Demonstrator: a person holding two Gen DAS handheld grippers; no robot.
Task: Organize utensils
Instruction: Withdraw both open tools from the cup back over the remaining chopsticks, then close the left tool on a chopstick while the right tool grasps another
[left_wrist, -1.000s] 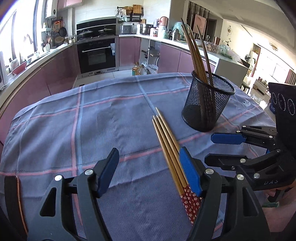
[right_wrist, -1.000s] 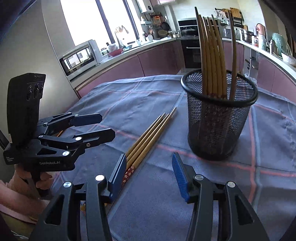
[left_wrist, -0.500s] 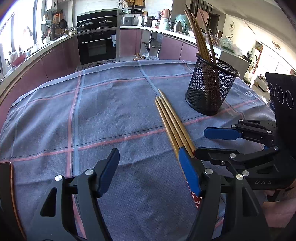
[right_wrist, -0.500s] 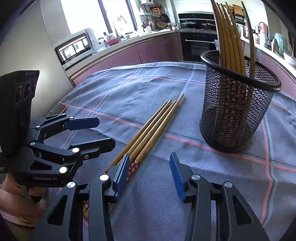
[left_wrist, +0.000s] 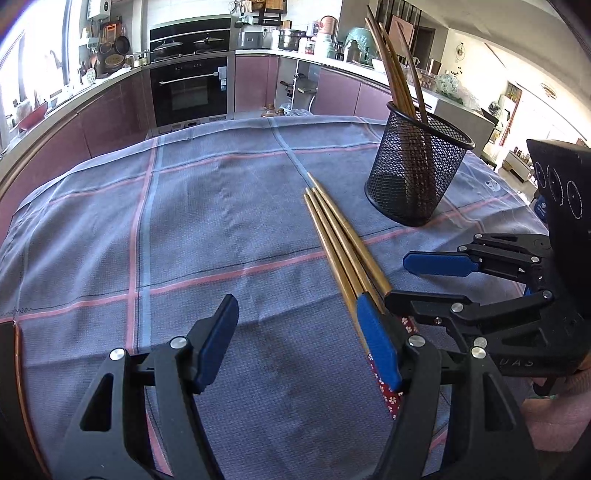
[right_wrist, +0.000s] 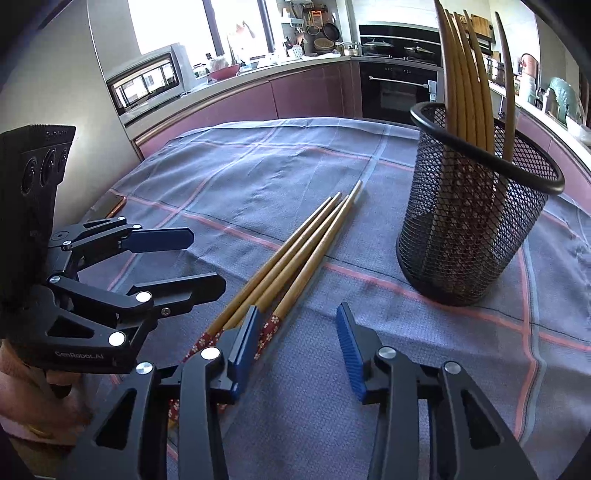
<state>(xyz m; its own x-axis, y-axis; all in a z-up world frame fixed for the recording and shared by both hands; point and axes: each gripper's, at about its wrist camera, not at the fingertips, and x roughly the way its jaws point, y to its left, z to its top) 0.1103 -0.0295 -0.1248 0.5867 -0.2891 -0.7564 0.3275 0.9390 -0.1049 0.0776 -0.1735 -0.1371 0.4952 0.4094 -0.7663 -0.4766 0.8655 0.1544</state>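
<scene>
Currently, my readout:
Left gripper (left_wrist: 299, 341): fingers spread, empty.
Right gripper (right_wrist: 297, 349): fingers spread, empty.
Chopsticks (left_wrist: 341, 243): 4 lying on bench cloth (left_wrist: 184, 221).
Mesh holder (right_wrist: 469, 229): upright, holding more.

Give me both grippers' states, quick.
Left gripper: open, holding nothing; its right finger overlaps the loose chopsticks in the view.
Right gripper: open, holding nothing, beside the same chopsticks.

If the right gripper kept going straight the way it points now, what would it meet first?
Probably only the checked cloth: the open right gripper points between the loose chopsticks and the mesh holder, though depth is unclear.
</scene>
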